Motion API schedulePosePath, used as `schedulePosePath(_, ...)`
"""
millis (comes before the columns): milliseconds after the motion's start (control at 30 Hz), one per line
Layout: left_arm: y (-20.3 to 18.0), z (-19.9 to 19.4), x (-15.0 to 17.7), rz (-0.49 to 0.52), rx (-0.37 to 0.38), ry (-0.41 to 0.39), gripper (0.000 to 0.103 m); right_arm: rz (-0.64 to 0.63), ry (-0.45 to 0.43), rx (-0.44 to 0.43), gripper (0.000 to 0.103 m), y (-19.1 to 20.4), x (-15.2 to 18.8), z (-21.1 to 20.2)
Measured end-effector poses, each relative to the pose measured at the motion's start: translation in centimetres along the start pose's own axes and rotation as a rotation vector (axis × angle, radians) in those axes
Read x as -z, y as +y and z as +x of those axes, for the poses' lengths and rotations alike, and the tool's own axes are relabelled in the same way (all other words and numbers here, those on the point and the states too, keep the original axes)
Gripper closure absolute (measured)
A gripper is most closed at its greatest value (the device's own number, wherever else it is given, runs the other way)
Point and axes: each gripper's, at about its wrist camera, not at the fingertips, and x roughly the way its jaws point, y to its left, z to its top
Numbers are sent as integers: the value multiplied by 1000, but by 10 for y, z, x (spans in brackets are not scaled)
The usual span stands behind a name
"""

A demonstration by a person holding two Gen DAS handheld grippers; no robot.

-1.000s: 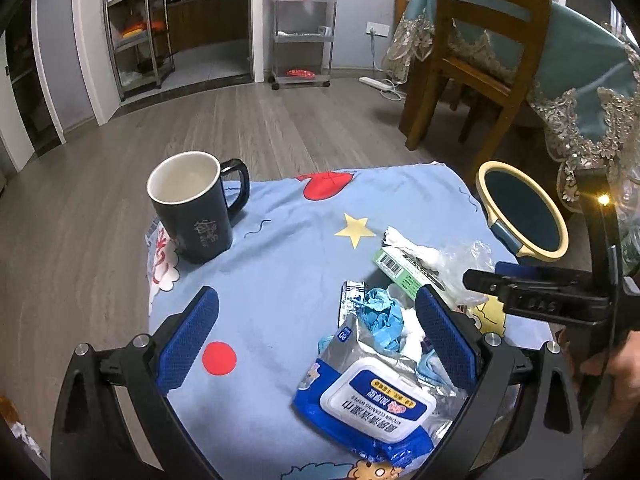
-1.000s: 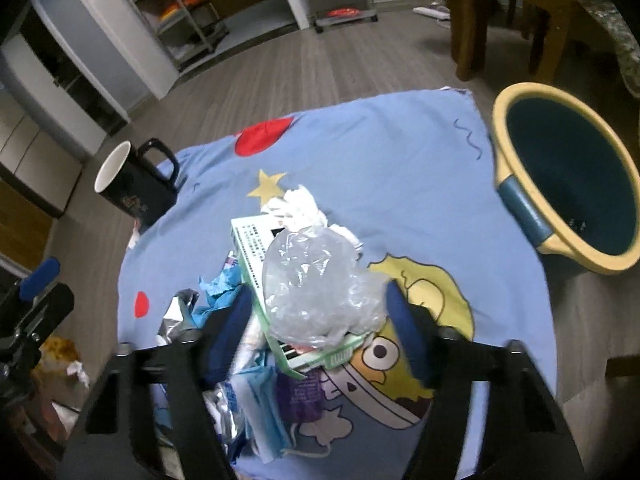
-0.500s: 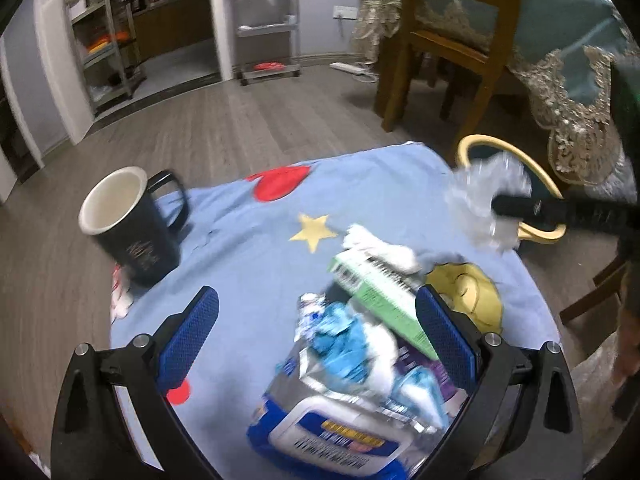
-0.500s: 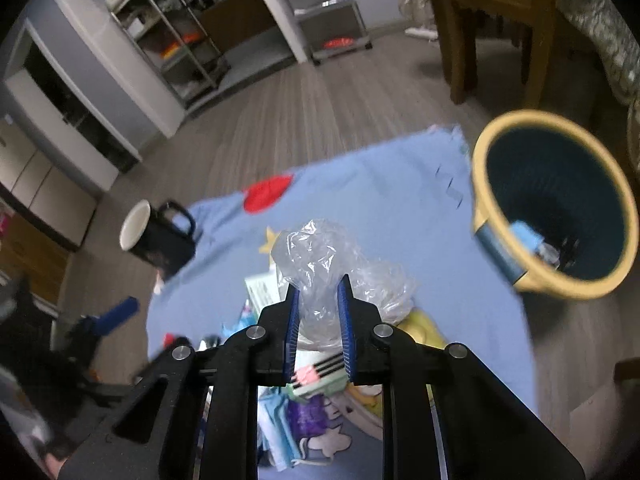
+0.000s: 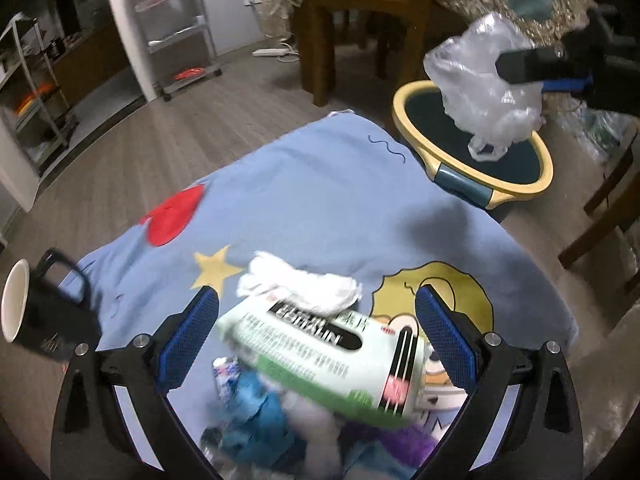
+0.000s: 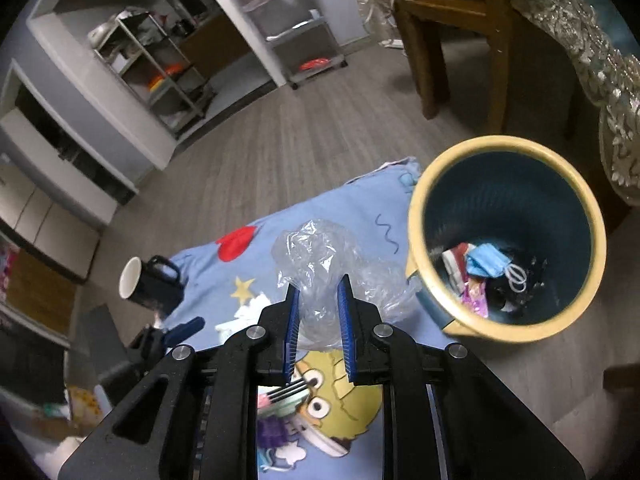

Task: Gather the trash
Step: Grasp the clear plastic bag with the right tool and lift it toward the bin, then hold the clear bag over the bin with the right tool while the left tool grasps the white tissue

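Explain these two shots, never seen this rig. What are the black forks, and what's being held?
There is no robot arm here. A person carries a two-finger claw in each hand, and each claw has a fisheye camera looking forward along its fingers.

Left wrist view: the left claw is open above a pile of trash on a blue cartoon cloth: a green and white box, a white crumpled tissue and blue scraps. A dark mug stands at the cloth's edge.

Right wrist view: the right claw is shut on a crumpled clear plastic bag. Beside the cloth stands a bin with a yellow rim, already holding some trash. The left view shows the bag hanging over that bin.
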Motion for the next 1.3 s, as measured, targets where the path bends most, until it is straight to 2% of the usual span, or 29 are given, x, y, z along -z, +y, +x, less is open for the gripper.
schedulePosePath(133,-3,21,-5,14,-17,44,8,0,30,-7,83,-2,0,7)
schedulePosePath(267,5,35,-5,-39,1,83,14,10,30,-18,83,-6,0,6)
schedulePosePath(333,5,38,-4,-32,-6,88,26,28,30,-20,83,-10,0,4)
schedulePosePath(400,2,41,-3,-1,-28,98,34,51,33,-31,83,-13,0,4)
schedulePosePath(500,-4,44,1,56,-49,117,57,55,34,-35,83,-12,0,4)
schedulePosePath(533,-5,44,2,71,-48,119,71,48,34,-30,83,-11,0,4)
schedulePosePath(600,-5,43,3,77,-36,125,80,40,33,-26,83,-10,0,5)
schedulePosePath(767,1,27,-1,32,-3,54,85,47,33,-17,83,-12,0,5)
schedulePosePath(900,8,3,-10,-62,77,-43,85,58,29,-14,83,-15,0,5)
schedulePosePath(967,8,-3,-14,-78,92,-69,85,61,30,-14,83,-16,0,5)
schedulePosePath(1300,-6,-33,-31,-66,123,-149,85,75,17,-14,83,-22,-2,3)
